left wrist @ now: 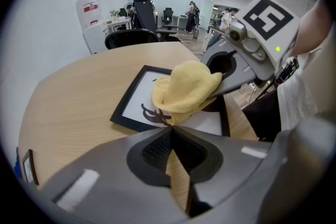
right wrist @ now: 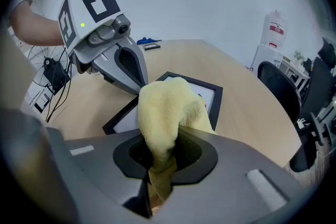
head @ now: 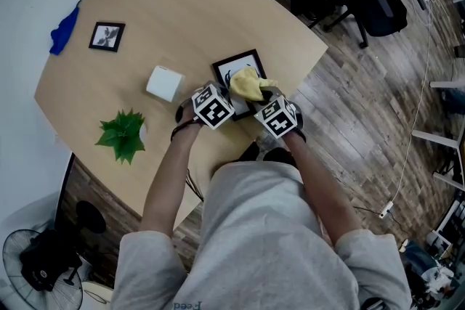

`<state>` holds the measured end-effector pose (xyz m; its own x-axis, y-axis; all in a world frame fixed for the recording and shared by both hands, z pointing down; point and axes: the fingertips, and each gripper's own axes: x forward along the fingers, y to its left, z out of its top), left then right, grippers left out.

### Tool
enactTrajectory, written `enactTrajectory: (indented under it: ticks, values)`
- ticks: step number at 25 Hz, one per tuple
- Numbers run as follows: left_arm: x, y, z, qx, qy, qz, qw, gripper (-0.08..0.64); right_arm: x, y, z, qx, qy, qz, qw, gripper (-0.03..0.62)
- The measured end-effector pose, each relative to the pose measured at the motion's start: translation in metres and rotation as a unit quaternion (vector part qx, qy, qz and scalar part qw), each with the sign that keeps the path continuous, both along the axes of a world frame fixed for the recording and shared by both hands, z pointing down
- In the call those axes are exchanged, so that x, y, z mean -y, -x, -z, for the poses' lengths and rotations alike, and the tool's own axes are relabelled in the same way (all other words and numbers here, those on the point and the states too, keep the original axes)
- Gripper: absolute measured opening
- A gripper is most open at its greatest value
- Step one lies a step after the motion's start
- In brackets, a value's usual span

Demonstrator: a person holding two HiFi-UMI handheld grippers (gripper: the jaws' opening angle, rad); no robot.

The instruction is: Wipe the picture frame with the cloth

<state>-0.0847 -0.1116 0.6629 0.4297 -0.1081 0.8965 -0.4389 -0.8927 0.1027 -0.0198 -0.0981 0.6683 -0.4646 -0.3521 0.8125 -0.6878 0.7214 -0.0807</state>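
I am clamping my right tool [right wrist: 158, 161] shut on the fluffy yellow cloth [right wrist: 164, 108], which is resting bunched on the black rectangular picture frame [left wrist: 132, 108]. The frame is lying flat near the front edge of the light wooden worktop [head: 182, 3]. My left tool [left wrist: 170, 131] is sitting at the frame's near edge, jaws closed tip to tip with nothing between them.

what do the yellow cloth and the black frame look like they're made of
The cloth looks like soft microfibre or terry: it has a fuzzy nap and limp folds. The frame has a smooth matte black border, perhaps painted wood or plastic; the look leaves it open.
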Motion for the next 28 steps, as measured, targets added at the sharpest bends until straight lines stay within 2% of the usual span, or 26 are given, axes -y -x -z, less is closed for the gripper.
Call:
enactTrajectory:
  ticks: [28]
  values:
    - [0.0,-0.001,0.0,-0.007,0.007,-0.008,0.9999,0.052,0.074,0.023,0.003,-0.007,-0.018,0.0,1.0,0.051]
